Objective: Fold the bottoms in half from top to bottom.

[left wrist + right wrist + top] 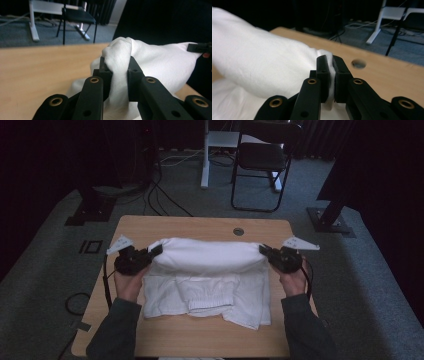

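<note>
High view: the soft, light white garment (205, 270) lies on the table (200, 340), its far edge lifted, sagging between left gripper (156, 251) and right gripper (264, 251), both clamped on corners; edges grip best.

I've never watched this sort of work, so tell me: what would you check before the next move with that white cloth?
1. Left gripper clamped on the white garment: ok, a thick bunch sits between the fingers.
2. Right gripper clamped too: ok, on a thin edge.
3. Both corners raised level: ok.
4. Lower half resting on the table: ok.
5. Bare table beyond the fold: ok.
6. Grip firm enough: cannot tell.
</note>
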Tool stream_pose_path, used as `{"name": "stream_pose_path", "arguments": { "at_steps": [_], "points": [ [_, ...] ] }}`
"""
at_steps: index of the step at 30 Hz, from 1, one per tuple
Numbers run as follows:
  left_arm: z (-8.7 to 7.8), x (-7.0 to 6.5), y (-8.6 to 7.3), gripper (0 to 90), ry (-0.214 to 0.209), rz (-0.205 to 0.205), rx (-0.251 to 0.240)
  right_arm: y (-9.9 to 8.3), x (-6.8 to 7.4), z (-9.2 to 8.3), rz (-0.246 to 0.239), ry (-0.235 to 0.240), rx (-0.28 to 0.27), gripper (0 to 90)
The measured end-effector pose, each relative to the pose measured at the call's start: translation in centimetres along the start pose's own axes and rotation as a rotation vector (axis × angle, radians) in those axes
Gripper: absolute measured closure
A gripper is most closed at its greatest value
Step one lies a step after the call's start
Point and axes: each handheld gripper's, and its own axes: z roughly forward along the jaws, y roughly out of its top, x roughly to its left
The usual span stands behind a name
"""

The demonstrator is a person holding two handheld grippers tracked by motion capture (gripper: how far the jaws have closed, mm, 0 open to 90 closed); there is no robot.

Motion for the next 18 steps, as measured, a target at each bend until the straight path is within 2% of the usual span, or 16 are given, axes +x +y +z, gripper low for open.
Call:
{"name": "stream_pose_path", "arguments": {
  "at_steps": [1, 2, 4, 6, 7, 8, 9, 10, 11, 12, 13, 14, 15, 16, 17, 18],
  "points": [
    [0.0, 0.0, 0.0, 79.6, 0.000, 0.000, 0.000, 0.0, 0.0, 0.0, 0.000, 0.000, 0.000, 84.8],
    [-0.6, -0.1, -1.7, 79.3, -0.010, -0.003, 0.026, -1.6, 0.8, -0.4, -0.020, 0.013, 0.032, 84.5],
    [-0.9, -0.1, -2.8, 79.1, -0.009, -0.010, 0.042, -2.3, 1.0, -0.5, -0.023, 0.018, 0.041, 84.5],
    [-1.4, 0.0, -5.3, 78.2, -0.016, -0.045, 0.079, -5.2, 2.0, -1.0, -0.007, 0.048, 0.078, 84.1],
    [-1.4, 0.0, -5.3, 77.8, -0.016, -0.045, 0.079, -5.2, 2.0, -1.0, -0.007, 0.048, 0.078, 84.1],
    [-1.7, 0.2, -7.1, 77.2, -0.023, -0.082, 0.110, -6.9, 2.5, -1.3, 0.004, 0.070, 0.106, 83.8],
    [-1.7, 0.2, -7.1, 76.7, -0.023, -0.082, 0.110, -6.9, 2.5, -1.3, 0.004, 0.070, 0.106, 83.8],
    [-1.7, 0.4, -8.9, 74.0, -0.035, -0.113, 0.166, -8.4, 3.0, -1.5, 0.013, 0.082, 0.134, 82.8],
    [-1.7, 0.4, -8.9, 70.6, -0.035, -0.113, 0.166, -8.4, 3.0, -1.5, 0.013, 0.082, 0.134, 82.8],
    [-1.9, 0.6, -10.1, 63.9, -0.033, -0.134, 0.190, -9.6, 3.2, -1.4, 0.018, 0.101, 0.179, 75.7],
    [-1.9, 0.6, -10.1, 59.3, -0.033, -0.134, 0.190, -9.6, 3.2, -1.4, 0.018, 0.101, 0.179, 75.7],
    [-2.4, 0.8, -10.2, 54.3, -0.015, -0.144, 0.176, -10.1, 3.2, -1.5, 0.008, 0.117, 0.193, 60.4],
    [-2.4, 0.8, -10.2, 52.0, -0.015, -0.144, 0.176, -10.1, 3.2, -1.5, 0.008, 0.117, 0.193, 60.4],
    [-3.0, 0.7, -9.2, 49.0, -0.009, -0.142, 0.131, -9.6, 3.0, -1.9, 0.013, 0.108, 0.165, 51.1],
    [-3.0, 0.7, -9.2, 47.6, -0.009, -0.142, 0.131, -9.6, 3.0, -1.9, 0.013, 0.108, 0.165, 51.1],
    [-3.3, 0.1, -7.5, 46.5, 0.014, -0.105, 0.085, -8.4, 3.0, -2.2, 0.020, 0.096, 0.109, 46.6]
  ]
}}
